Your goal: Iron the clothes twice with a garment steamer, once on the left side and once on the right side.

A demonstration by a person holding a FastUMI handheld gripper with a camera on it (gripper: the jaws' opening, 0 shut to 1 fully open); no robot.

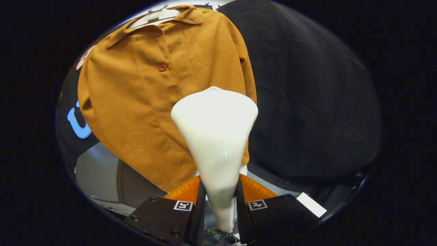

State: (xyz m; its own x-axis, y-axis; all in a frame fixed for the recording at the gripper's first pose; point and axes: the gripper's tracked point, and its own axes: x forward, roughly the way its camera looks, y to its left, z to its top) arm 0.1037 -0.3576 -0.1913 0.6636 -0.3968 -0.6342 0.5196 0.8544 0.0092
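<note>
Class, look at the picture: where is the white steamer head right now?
The steamer head sits clamped between the tool's two fingers, its wide end against the lower right front of the brown shirt.

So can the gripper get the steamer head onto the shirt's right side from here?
Probably yes. The gripper is shut on the white steamer head, which already points at the brown shirt hanging just beyond it, with nothing visible between them.
</note>
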